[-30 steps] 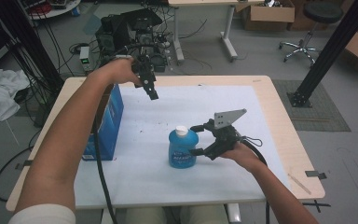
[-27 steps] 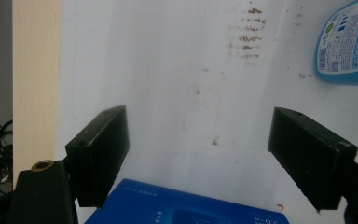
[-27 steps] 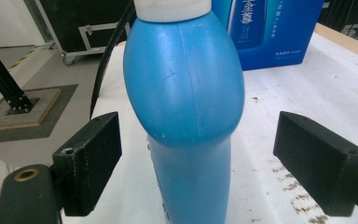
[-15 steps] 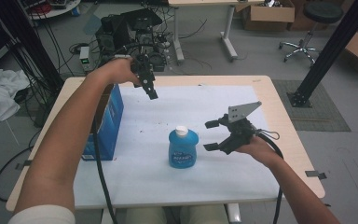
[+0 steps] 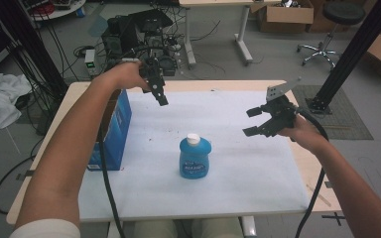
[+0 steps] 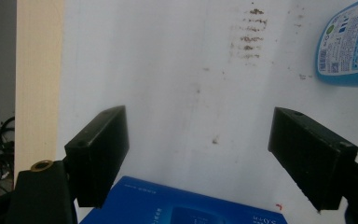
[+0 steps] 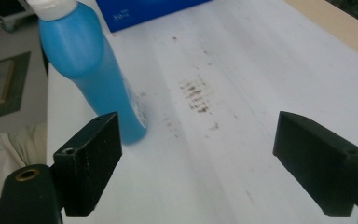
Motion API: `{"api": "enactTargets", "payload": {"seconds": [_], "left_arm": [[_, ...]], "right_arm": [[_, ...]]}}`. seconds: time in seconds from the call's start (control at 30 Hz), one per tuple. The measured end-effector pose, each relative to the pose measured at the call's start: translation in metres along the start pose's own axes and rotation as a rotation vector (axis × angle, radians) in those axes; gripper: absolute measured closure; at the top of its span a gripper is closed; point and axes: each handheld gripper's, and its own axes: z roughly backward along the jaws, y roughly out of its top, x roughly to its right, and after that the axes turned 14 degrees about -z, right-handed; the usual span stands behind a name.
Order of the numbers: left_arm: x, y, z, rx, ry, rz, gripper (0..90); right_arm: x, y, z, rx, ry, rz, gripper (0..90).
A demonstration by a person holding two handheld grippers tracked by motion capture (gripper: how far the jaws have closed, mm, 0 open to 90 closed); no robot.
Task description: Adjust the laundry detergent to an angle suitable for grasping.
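Blue bottle [image 5: 195, 157] upright on table [image 5: 258, 168], left gripper [image 5: 158, 92] and right gripper [image 5: 252, 122] both spread apart, empty

High view looks down from above, gripper views close over the white mat [image 5: 238, 163], sharing the blue bottle [image 5: 195, 157].

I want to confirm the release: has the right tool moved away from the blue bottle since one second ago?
Yes. The right tool, jaws open, has drawn back to the right, away from the blue bottle, which stands alone on the white mat.

Left gripper [image 5: 159, 97] and right gripper [image 5: 252, 122] hover, jaws spread wide.
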Motion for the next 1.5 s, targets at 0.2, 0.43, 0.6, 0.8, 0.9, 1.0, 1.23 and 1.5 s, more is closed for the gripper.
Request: {"api": "enactTargets", "payload": {"seconds": [0.2, 0.43, 0.6, 0.8, 0.9, 1.0, 1.23, 1.5], "left_arm": [[0.001, 0.002, 0.001, 0.002, 0.001, -0.005, 20.7], [0.002, 0.004, 0.0, 0.001, -0.005, -0.009, 20.7], [0.003, 0.005, 0.0, -0.001, -0.004, -0.005, 20.6], [0.004, 0.006, -0.001, -0.003, -0.004, -0.003, 20.6], [0.004, 0.006, -0.001, -0.003, -0.004, -0.004, 20.6], [0.004, 0.007, -0.002, -0.007, -0.006, -0.006, 20.6], [0.004, 0.008, -0.002, -0.003, -0.005, -0.007, 20.6], [0.004, 0.007, -0.001, 0.001, -0.002, -0.002, 20.7]], "right_arm": [[0.009, 0.012, 0.015, -0.061, -0.054, -0.005, 15.6], [0.019, 0.026, 0.023, -0.125, -0.126, 0.012, 16.0], [0.036, 0.039, 0.029, -0.178, -0.232, -0.001, 15.8], [0.056, 0.044, 0.029, -0.21, -0.28, -0.036, 16.0], [0.062, 0.044, 0.023, -0.247, -0.287, -0.038, 15.4], [0.066, 0.043, 0.017, -0.268, -0.294, -0.046, 15.5], [0.07, 0.044, 0.012, -0.288, -0.295, -0.052, 15.7], [0.071, 0.046, 0.013, -0.288, -0.299, -0.049, 15.6]]}}
